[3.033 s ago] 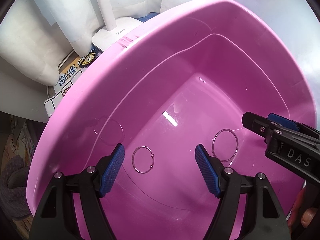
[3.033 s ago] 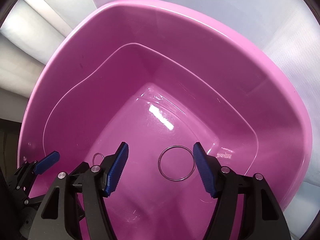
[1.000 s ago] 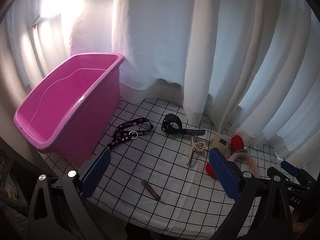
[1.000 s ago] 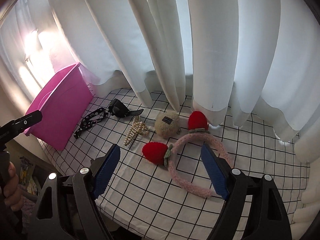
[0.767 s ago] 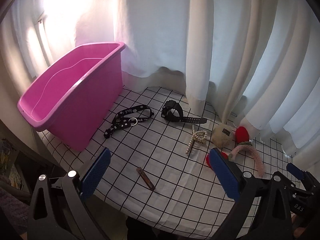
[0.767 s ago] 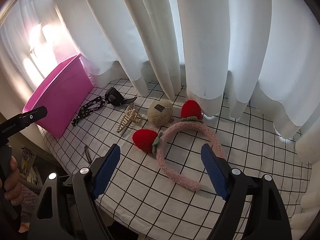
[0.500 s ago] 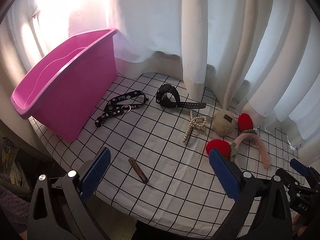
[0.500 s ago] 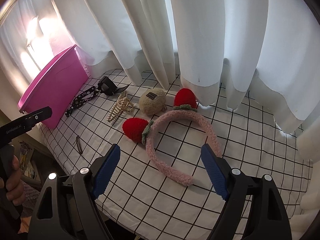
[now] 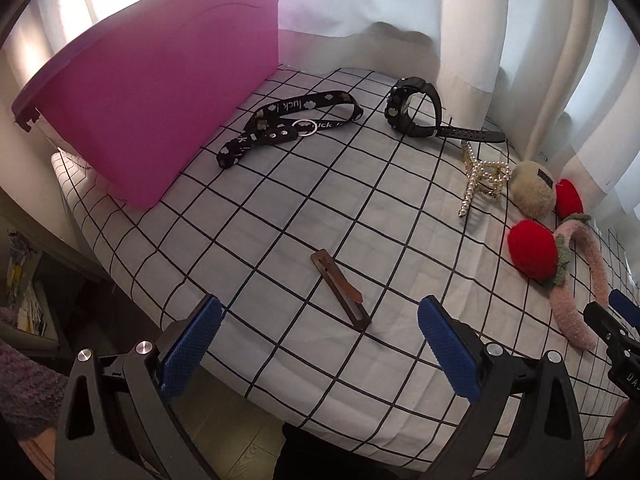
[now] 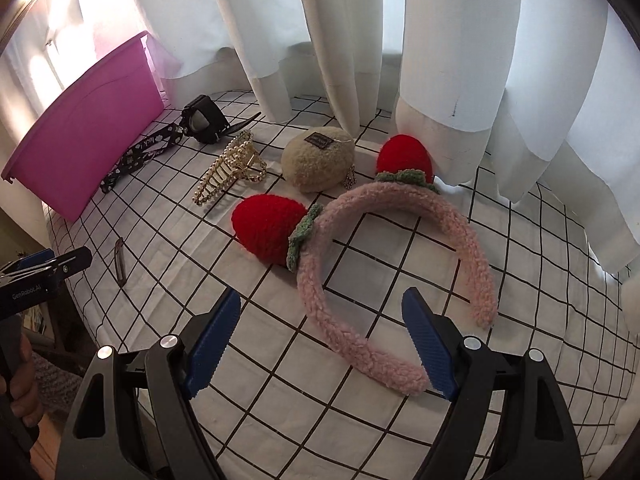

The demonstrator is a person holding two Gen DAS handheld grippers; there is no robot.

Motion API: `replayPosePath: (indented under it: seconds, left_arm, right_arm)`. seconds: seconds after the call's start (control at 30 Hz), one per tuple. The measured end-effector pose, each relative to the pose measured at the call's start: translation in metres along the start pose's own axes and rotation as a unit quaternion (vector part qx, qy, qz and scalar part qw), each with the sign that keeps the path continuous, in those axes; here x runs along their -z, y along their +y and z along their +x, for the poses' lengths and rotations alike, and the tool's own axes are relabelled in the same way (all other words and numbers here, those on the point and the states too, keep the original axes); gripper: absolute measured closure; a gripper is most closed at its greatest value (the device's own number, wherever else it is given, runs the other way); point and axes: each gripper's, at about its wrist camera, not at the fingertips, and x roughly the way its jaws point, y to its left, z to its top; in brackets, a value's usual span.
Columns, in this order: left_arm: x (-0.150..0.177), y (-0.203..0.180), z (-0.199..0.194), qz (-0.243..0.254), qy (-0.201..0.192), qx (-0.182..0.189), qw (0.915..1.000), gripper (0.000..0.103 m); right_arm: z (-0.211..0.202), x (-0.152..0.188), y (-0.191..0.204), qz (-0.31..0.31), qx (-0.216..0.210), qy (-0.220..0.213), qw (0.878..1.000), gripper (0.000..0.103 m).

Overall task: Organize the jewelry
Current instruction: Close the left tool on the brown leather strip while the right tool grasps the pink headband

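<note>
Left wrist view: six pieces are left on the worktop (image 9: 280, 208) outside the pink bin (image 9: 160, 92); both grippers' fingers are spread, empty.

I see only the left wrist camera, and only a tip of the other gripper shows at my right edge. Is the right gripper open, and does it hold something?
Observer: The right gripper is open and holds nothing. The near part of the pink headband lies just in front of its jaws.
Operator: Is the red thing behind the beige ball joined to that headband?
Observer: Yes. It is a second strawberry with green leaves, fixed on the band to the right of the beige ball.
</note>
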Motion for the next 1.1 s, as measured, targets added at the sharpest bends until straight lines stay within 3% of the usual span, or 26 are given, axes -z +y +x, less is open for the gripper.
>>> replayPosePath:
  seconds: [0.47,0.73,1.1]
  left_arm:
    - [0.001,0.004,0.053,-0.037,0.003,0.0,0.9993,0.006]
    - [0.0,-0.003,0.061,-0.03,-0.001,-0.026,0.9992,0.006]
    - [0.003,-0.001,0.066,-0.04,-0.017,-0.015,0.999,0.005]
  right_arm:
    - [0.029,0.005,0.0,-0.03,0.036,-0.018,0.999,0.024]
    - [0.038,0.004,-0.004,-0.033,0.052,-0.005,0.998,0.024]
    - [0.054,0.005,-0.001,-0.046,0.082,0.005,0.996,0.024]
